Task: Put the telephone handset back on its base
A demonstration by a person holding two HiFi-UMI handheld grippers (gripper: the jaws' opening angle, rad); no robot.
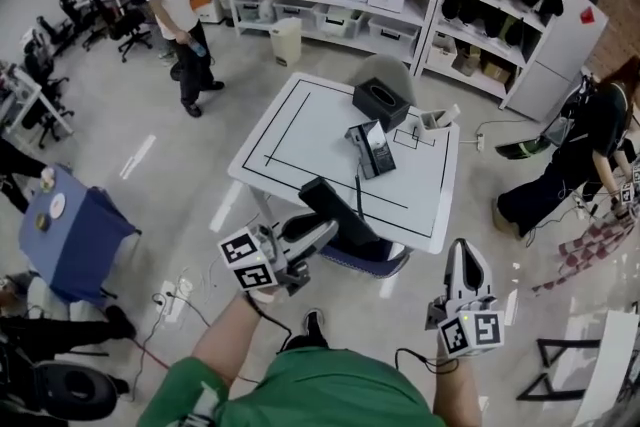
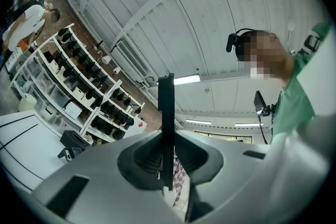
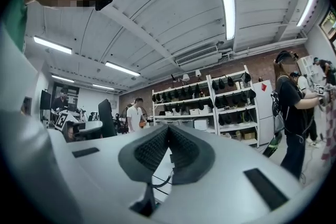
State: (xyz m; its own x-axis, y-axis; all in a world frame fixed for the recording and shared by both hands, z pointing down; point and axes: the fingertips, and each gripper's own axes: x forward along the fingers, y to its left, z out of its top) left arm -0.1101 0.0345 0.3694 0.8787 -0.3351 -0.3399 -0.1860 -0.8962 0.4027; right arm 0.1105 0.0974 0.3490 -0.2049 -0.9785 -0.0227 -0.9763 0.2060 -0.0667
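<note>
Head view: the left claw [image 1: 322, 231] is clamped on the black telephone handset [image 1: 345, 215], which hangs in the air just short of the near edge of the white tabletop [image 1: 300, 130]. The handset's long axis runs crosswise to the claw, from far-left to near-right. The base [image 1: 370, 149] sits on the tabletop ahead of this claw and slightly to its right, well apart, with its long side pointing roughly away from the person. A thin cord [image 1: 357, 190] runs from the base back towards the handset. The right claw [image 1: 462, 253] is raised off the tabletop's near right corner, with the base ahead of it and to its left. The left claw looks the nearer of the two, and it carries the load, so the coming move is probably a reach forward while turning the handset to lie along the base.

Left gripper view: the jaws grip the handset's narrow sides, so it shows as a slim upright black bar rising beyond the tips. The tabletop lies low and to the left of the claw, with a dark box [image 2: 73, 140] on it. I cannot make out the base for certain here.

Right gripper view: the ribbed pads meet at their tips with nothing between them. Beyond them are only ceiling, shelving and people standing about.
</note>
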